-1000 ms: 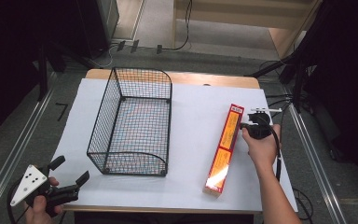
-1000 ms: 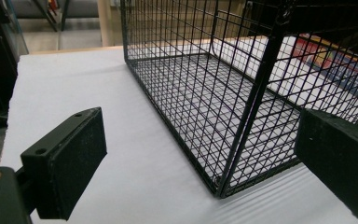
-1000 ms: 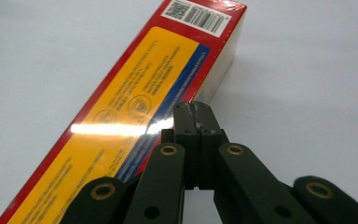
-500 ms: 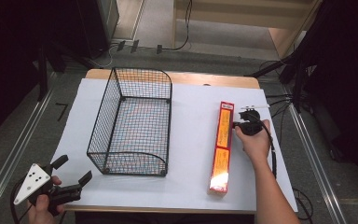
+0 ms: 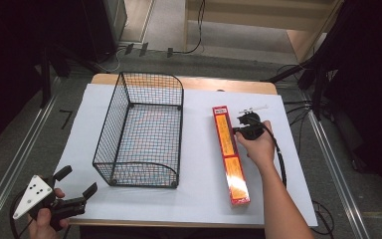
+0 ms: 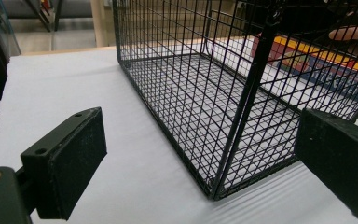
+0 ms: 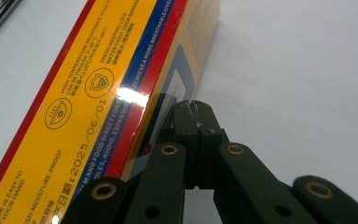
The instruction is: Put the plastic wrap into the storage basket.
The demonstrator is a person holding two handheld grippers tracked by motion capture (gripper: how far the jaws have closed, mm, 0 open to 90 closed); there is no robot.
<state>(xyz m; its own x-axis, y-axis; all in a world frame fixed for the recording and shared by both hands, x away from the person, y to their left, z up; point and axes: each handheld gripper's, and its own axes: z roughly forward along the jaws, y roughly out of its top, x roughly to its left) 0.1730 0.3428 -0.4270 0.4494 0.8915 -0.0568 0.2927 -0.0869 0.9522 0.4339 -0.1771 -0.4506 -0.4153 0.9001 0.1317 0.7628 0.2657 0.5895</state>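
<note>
Centrally, long red-yellow box (image 5: pixel 231 155) flat on white table cover (image 5: pixel 199 194), right of wire basket (image 5: pixel 142 130), apart from it. Right gripper (image 5: pixel 239 130) jaws pressed together, empty, tips against box's right side. Left gripper (image 5: pixel 74 183) jaws wide apart, empty, near table's front left corner.

White-covered table in a dim workroom

A white sheet (image 5: pixel 129 99) covers the wooden table (image 5: pixel 229 84); grey floor (image 5: pixel 179 30) lies beyond its far edge, with cables (image 5: pixel 194 30) trailing across it. Metal rails (image 5: pixel 15 164) flank both sides, a light wooden unit (image 5: pixel 278 15) stands at the back, and dark equipment lines the edges.
</note>
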